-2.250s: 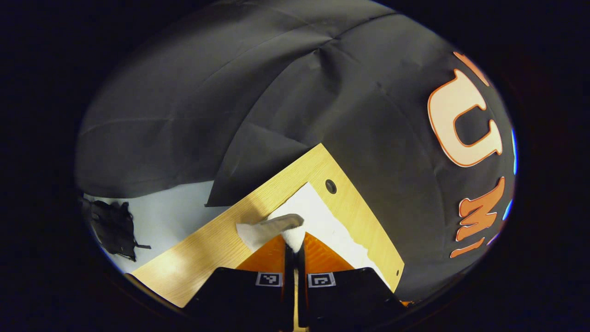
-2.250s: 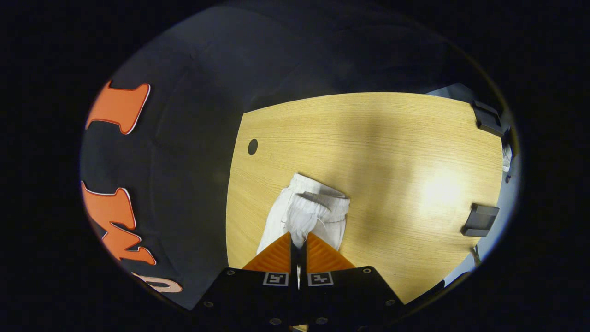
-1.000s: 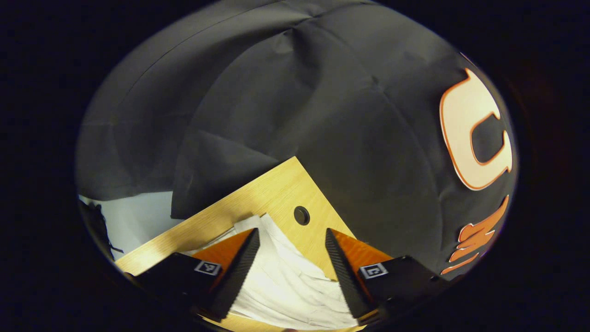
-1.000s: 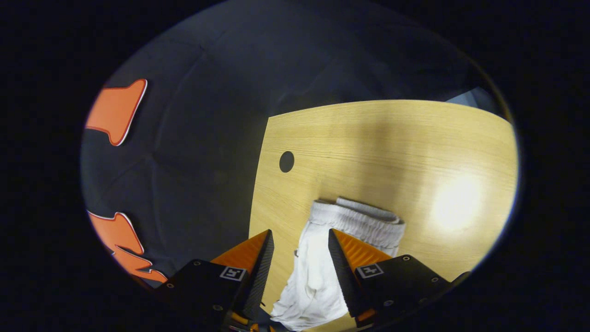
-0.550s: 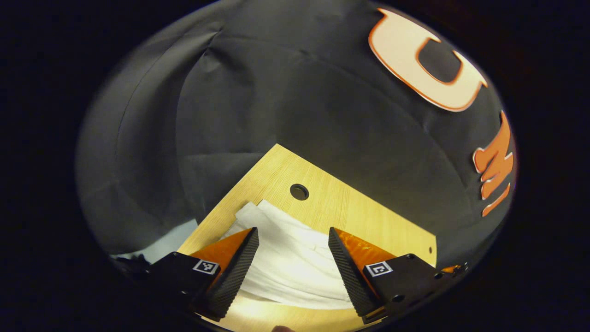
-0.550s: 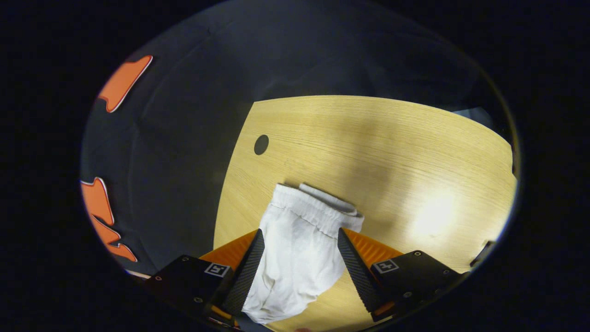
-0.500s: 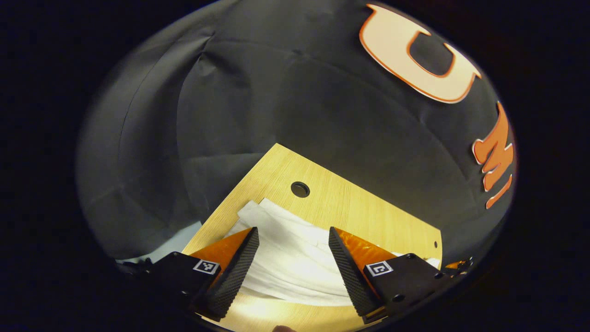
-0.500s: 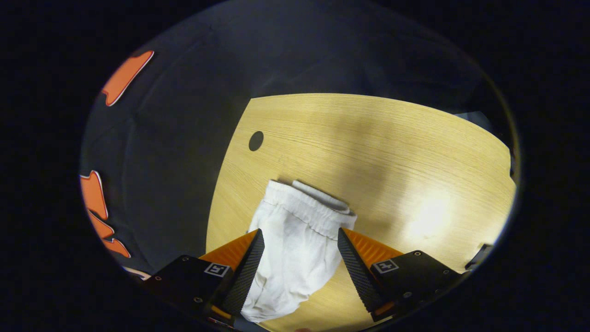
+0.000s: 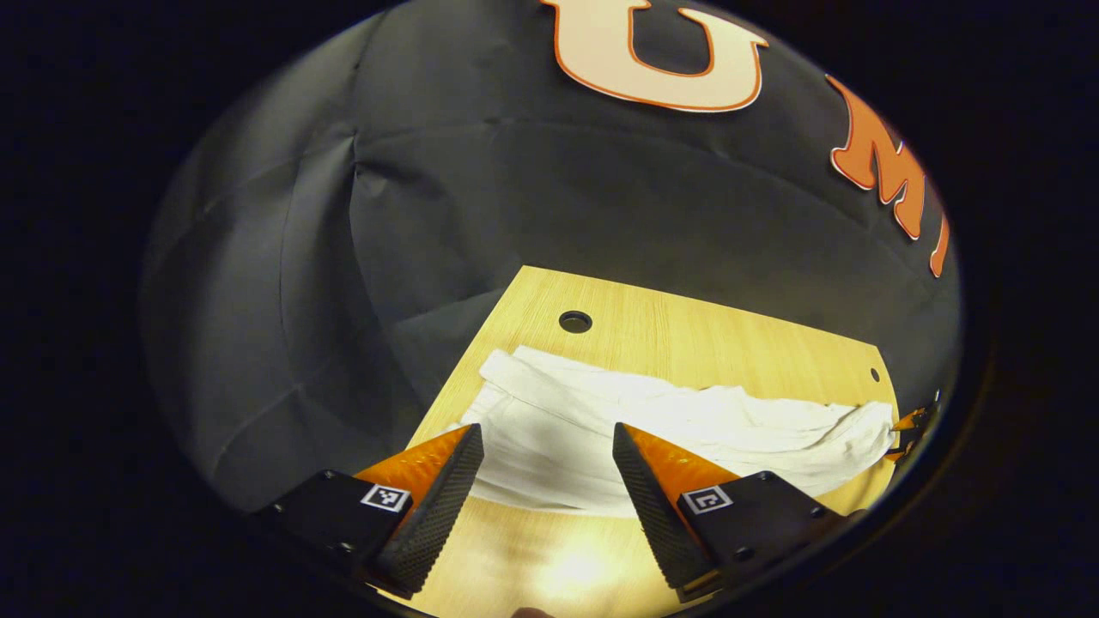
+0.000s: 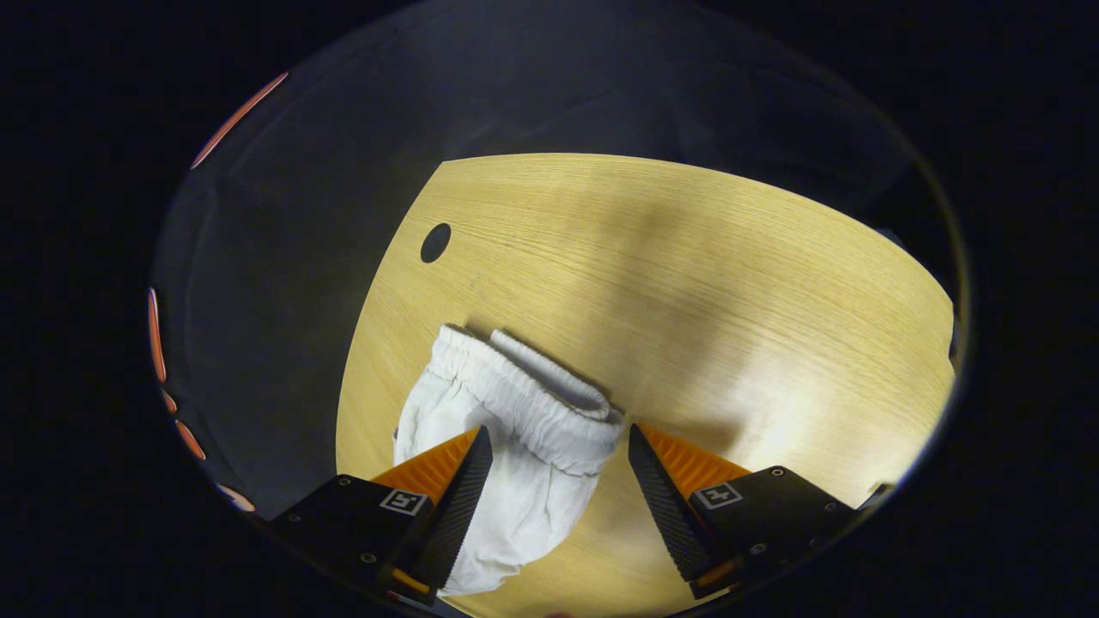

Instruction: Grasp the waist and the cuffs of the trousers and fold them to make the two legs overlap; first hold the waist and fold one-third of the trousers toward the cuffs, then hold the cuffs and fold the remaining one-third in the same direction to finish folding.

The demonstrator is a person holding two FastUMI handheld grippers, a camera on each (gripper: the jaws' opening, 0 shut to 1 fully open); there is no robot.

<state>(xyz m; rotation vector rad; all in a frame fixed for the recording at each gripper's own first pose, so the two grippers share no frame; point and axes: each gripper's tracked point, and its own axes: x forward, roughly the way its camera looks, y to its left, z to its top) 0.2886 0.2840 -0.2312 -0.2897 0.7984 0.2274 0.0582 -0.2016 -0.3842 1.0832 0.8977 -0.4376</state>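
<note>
White trousers (image 9: 652,416) lie flat along the far side of the wooden table (image 9: 738,352), the two legs laid one over the other. In the left gripper view the cuff end is at the left and my left gripper (image 9: 548,442) hangs open above it, touching nothing. In the right gripper view the trousers (image 10: 515,438) show their elastic waistband (image 10: 524,390), bunched and pointing away. My right gripper (image 10: 556,446) is open just over the waist with the cloth lying between and below its fingers, ungripped.
A round cable hole (image 9: 574,322) pierces the table near its corner beside the cuffs, and the same cable hole (image 10: 435,242) lies beyond the waist. The black cloth wall closes in behind the table's edge. Bare wood (image 10: 730,292) stretches to the right of the waist.
Both grippers were shut on the trousers 2.2 s ago, then opened and let go. Since then both have drawn back and turned, bringing more of the laid-out trousers into sight.
</note>
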